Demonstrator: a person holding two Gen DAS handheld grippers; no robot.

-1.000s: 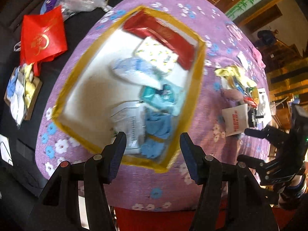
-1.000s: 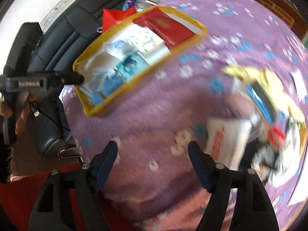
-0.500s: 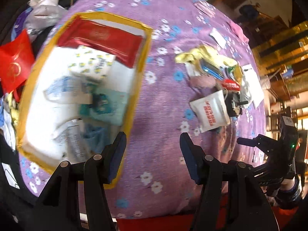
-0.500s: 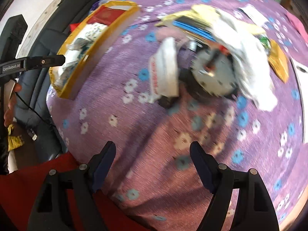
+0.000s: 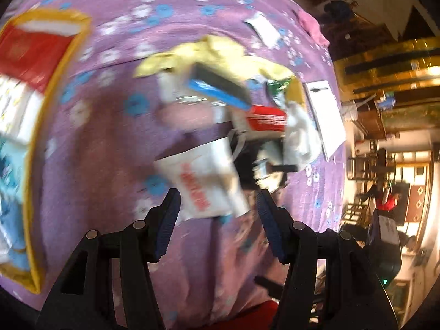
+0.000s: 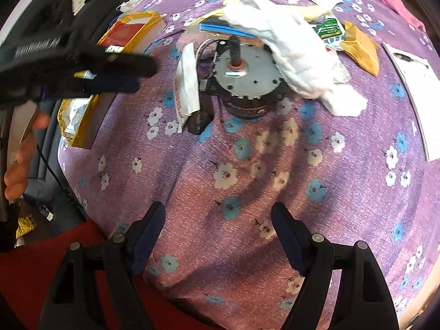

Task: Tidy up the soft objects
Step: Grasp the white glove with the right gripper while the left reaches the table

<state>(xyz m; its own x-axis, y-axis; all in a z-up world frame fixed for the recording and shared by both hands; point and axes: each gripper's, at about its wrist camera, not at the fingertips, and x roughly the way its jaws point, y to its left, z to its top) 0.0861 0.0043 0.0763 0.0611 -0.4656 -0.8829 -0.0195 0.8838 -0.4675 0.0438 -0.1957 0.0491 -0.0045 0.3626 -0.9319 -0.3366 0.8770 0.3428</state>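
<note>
- Over the purple flowered cloth (image 6: 247, 165), the left gripper (image 5: 218, 211) gapes empty above a white packet (image 5: 203, 181).
- Right gripper (image 6: 218, 233): its 2 fingers spread, nothing between.
- White cloth (image 6: 297, 55) drapes a round motor (image 6: 247, 79).

White soft packet with red lettering (image 5: 203, 181) lying tilted beside the clutter pile, crumpled white cloth (image 6: 297, 52) draped over the pile, yellow-rimmed tray (image 5: 30, 148) holding soft packs

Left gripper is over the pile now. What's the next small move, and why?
Probably lower the left gripper onto the white packet with red lettering and close. Its open jaws already frame the packet, which lies nearest on the purple floral cloth, apart from the yellow-rimmed box.
</note>
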